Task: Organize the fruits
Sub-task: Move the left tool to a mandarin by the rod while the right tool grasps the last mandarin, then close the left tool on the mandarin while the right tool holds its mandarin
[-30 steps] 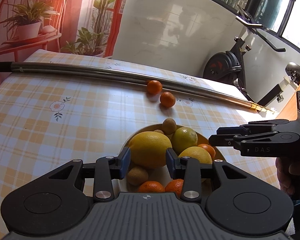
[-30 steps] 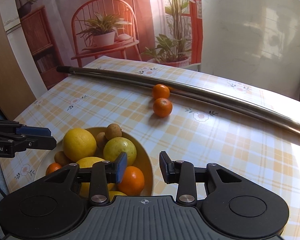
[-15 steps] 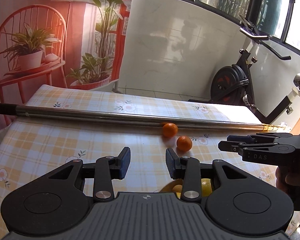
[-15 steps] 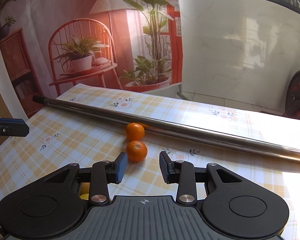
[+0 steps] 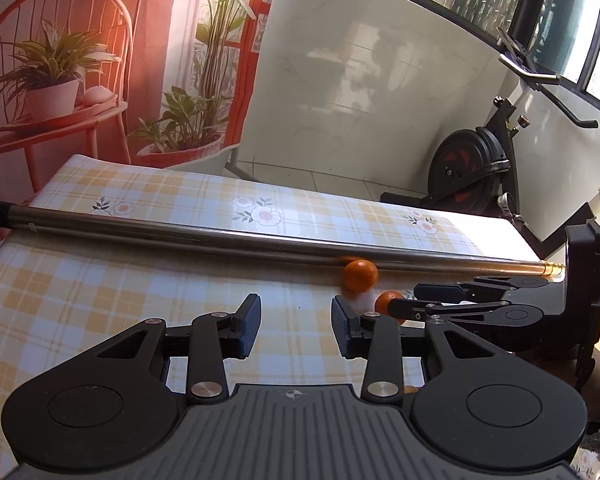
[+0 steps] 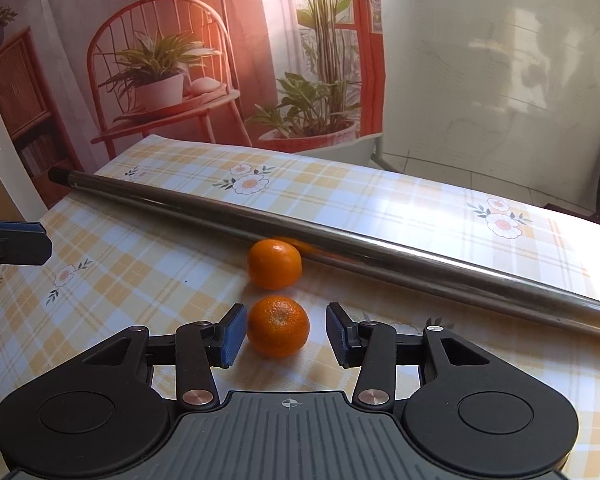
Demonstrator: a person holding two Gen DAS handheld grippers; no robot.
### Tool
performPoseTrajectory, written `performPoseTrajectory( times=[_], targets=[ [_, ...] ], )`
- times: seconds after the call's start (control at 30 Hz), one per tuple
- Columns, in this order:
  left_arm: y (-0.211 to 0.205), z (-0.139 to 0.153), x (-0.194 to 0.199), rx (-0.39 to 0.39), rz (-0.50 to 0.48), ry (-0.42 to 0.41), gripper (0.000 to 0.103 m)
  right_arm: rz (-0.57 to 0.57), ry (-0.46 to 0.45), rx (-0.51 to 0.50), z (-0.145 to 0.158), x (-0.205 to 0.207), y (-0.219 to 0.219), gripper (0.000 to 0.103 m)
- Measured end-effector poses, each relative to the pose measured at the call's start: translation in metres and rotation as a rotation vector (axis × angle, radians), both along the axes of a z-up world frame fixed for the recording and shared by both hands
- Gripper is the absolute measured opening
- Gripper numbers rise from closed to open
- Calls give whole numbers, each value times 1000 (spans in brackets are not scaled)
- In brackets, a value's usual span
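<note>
Two blue pads of the right gripper (image 6: 282, 334) stand apart, one on each side of the near mandarin (image 6: 278, 331), which sits on the table (image 6: 100, 264) between them with a sliver of cloth showing at either flank; neither pad appears to touch the peel. The fruit lies straight ahead of the jaws, slightly forward of their tips. Being round, it offers no long axis to line up with. Just beyond it sits the far mandarin (image 6: 274, 264), resting against the metal pole (image 6: 420, 258) that runs slantwise across the table towards its right edge.

The left gripper (image 5: 294, 328) is likewise released, with nothing between its pads but checked cloth. From its view both fruits lie ahead and off to the right, the nearer one partly behind the right gripper's fingers. The right hand is therefore plainly the closer. Likely the next move calls only for a little more reach and a squeeze, with care not to nudge the fruit into its neighbour.
</note>
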State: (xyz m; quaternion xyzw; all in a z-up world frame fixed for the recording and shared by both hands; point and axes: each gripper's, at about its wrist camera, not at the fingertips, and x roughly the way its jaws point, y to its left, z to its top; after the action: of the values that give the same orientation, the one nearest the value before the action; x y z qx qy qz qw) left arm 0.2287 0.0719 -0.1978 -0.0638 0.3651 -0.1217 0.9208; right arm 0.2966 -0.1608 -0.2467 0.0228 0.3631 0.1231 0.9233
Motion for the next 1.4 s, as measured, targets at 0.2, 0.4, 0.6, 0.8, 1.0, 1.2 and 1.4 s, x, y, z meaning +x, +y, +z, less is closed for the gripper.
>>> performPoseTrajectory(
  times=[0.2,0.4,0.6,0.8,1.0,1.2,1.4],
  targets=[
    [-7,-7,18,-10,-27,28,41,11,24,36,-8,4,-2,39],
    [-20,-15,34,-31,-63,56,41,4,16,66,-8,-2,-10,34],
    [-46,-26,56,-26,-131,55,45,-107,-21,97,-3,-25,-30,33],
    [-76,-44,81,31,-200,75,49,-215,-63,138,-3,-55,-54,33],
    [-89,-57,99,50,-188,112,49,-285,-81,166,-5,-74,-72,33],
    [-96,-61,110,99,-161,118,49,-298,-96,179,-5,-84,-80,33],
    [-97,-67,115,123,-152,159,48,-293,-105,184,-4,-88,-78,33]
  ],
)
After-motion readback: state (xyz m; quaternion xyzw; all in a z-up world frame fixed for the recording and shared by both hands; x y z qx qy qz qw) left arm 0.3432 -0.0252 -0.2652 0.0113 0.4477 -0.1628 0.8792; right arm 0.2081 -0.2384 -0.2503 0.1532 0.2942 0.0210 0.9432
